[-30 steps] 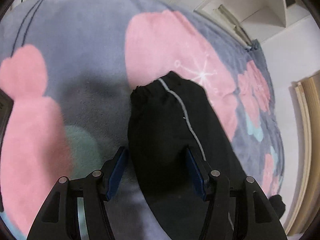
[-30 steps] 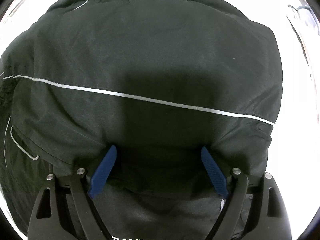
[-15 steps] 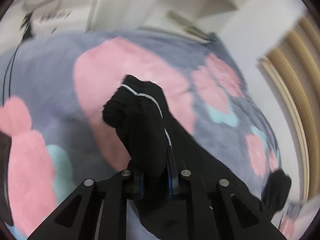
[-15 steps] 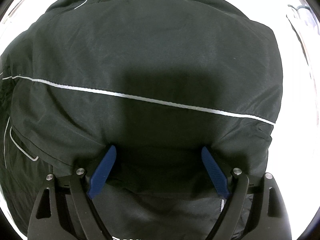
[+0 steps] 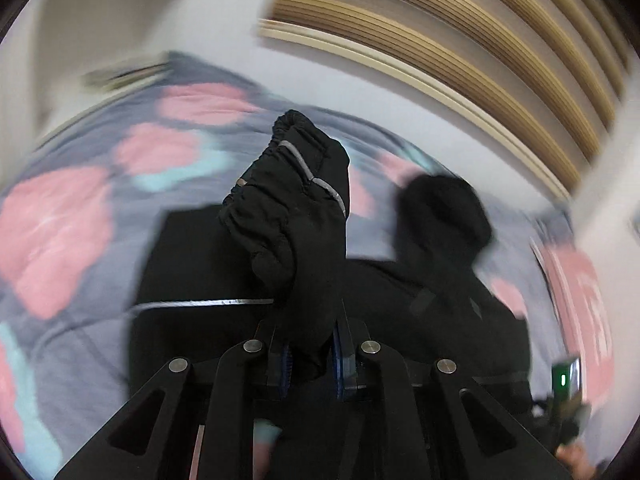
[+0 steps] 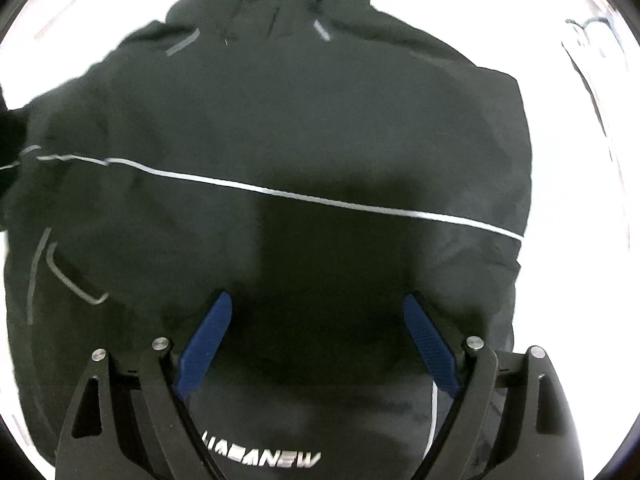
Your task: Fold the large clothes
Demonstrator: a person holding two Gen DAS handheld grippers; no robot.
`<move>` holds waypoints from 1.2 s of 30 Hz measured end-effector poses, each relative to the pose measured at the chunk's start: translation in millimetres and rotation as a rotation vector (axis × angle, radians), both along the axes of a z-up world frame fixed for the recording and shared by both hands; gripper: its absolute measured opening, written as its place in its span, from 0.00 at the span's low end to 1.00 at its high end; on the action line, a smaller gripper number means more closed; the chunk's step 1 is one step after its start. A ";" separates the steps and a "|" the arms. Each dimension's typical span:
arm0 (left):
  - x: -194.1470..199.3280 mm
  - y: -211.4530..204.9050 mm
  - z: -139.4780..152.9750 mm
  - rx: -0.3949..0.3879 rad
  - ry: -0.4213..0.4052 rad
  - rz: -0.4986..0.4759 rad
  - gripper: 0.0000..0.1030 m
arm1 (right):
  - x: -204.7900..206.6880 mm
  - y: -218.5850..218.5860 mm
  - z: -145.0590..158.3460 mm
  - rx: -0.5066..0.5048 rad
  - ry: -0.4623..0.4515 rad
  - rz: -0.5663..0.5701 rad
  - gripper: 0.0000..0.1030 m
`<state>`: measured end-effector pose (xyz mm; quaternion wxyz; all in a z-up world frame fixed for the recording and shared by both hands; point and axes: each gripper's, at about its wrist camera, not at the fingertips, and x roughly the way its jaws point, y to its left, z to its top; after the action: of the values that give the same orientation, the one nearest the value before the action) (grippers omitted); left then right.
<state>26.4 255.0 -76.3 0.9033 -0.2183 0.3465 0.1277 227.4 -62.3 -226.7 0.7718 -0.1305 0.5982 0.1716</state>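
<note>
A black jacket (image 6: 304, 128) with thin grey piping lies spread on a grey blanket with pink shapes (image 5: 60, 232). In the left wrist view my left gripper (image 5: 310, 354) is shut on the jacket's sleeve (image 5: 296, 208), whose elastic cuff stands up in front of the camera, above the jacket body (image 5: 192, 264). The hood (image 5: 440, 216) bulges at the right. In the right wrist view my right gripper (image 6: 316, 340) hangs open over the jacket's back, its blue pads (image 6: 204, 340) wide apart with nothing pinched between them.
A wall with curved wooden slats (image 5: 460, 52) rises behind the bed, and white shelving (image 5: 100, 16) stands at the upper left. A device with a green light (image 5: 564, 380) shows at the lower right edge. In the right wrist view the surroundings are washed out white.
The left gripper closed on the sleeve cuff, lifted it and swung it across over the jacket body while rolling. The right gripper rose slightly, so more of the jacket and its hood shows.
</note>
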 end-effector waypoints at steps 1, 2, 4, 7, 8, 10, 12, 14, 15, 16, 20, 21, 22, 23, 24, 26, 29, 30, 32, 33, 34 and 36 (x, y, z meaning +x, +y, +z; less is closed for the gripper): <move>11.5 -20.0 -1.5 -0.009 0.003 -0.057 0.15 | -2.3 -4.6 4.7 0.010 -0.003 -0.004 0.87; 21.4 -35.6 -2.9 -0.020 0.006 -0.099 0.15 | -4.7 -9.9 9.5 0.021 -0.006 -0.010 0.87; 41.3 -69.8 -8.5 -0.046 0.016 -0.194 0.15 | -8.5 -19.1 17.0 0.039 -0.011 -0.021 0.87; 72.9 -118.7 -20.5 -0.062 0.051 -0.329 0.16 | -12.5 -29.5 23.4 0.058 -0.013 -0.042 0.87; 83.5 -131.2 -27.5 -0.080 0.065 -0.365 0.17 | -13.4 -32.6 24.3 0.062 -0.010 -0.049 0.87; 104.8 -150.7 -48.9 -0.141 0.111 -0.434 0.23 | -15.5 -38.0 23.3 0.070 -0.002 -0.057 0.87; 121.8 -163.7 -73.5 -0.179 0.185 -0.464 0.27 | -15.0 -40.3 19.8 0.074 0.014 -0.065 0.87; 132.1 -169.4 -104.8 -0.243 0.262 -0.476 0.31 | -13.7 -43.3 17.2 0.084 0.031 -0.072 0.87; 133.5 -171.3 -118.9 -0.272 0.281 -0.482 0.33 | -12.9 -44.4 16.3 0.089 0.037 -0.075 0.87; 136.4 -171.9 -128.7 -0.292 0.301 -0.480 0.33 | -11.8 -48.0 16.2 0.093 0.042 -0.076 0.87; 132.0 -163.9 -137.1 -0.372 0.314 -0.485 0.41 | -0.4 -51.7 22.7 0.183 0.073 -0.081 0.87; 131.8 -164.0 -135.4 -0.400 0.326 -0.493 0.48 | 4.3 -50.9 26.6 0.218 0.076 -0.082 0.87; 129.4 -161.4 -132.3 -0.427 0.335 -0.499 0.50 | 8.3 -48.9 32.8 0.259 0.079 -0.081 0.87; 127.5 -163.5 -127.0 -0.442 0.329 -0.509 0.53 | 13.3 -45.8 39.6 0.301 0.081 -0.077 0.87; 123.1 -160.5 -120.6 -0.449 0.313 -0.517 0.57 | 18.9 -42.4 43.8 0.330 0.081 -0.072 0.87; 111.8 -156.3 -109.1 -0.428 0.296 -0.523 0.59 | 25.7 -34.3 51.6 0.368 0.080 -0.057 0.87; 98.3 -147.0 -96.7 -0.403 0.288 -0.507 0.59 | 34.4 -25.8 48.8 0.386 0.094 -0.054 0.87; 91.3 -137.4 -89.7 -0.400 0.277 -0.494 0.59 | 39.5 -23.1 43.5 0.385 0.105 -0.060 0.87; 76.1 -124.0 -77.2 -0.390 0.256 -0.462 0.59 | 49.0 -18.8 31.8 0.409 0.143 -0.081 0.87; 71.6 -117.6 -71.9 -0.385 0.246 -0.442 0.59 | 55.9 -16.2 23.5 0.440 0.177 -0.101 0.87; 69.1 -111.6 -67.3 -0.378 0.238 -0.421 0.59 | 62.3 -11.4 15.9 0.467 0.205 -0.116 0.87; 57.7 -95.4 -53.6 -0.347 0.209 -0.365 0.59 | 73.5 -4.4 -1.9 0.516 0.266 -0.147 0.78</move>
<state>84.1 159.7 -129.9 0.8199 -0.2893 0.4880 -0.0767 300.9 -66.7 -228.6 0.7046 0.1373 0.6386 0.2771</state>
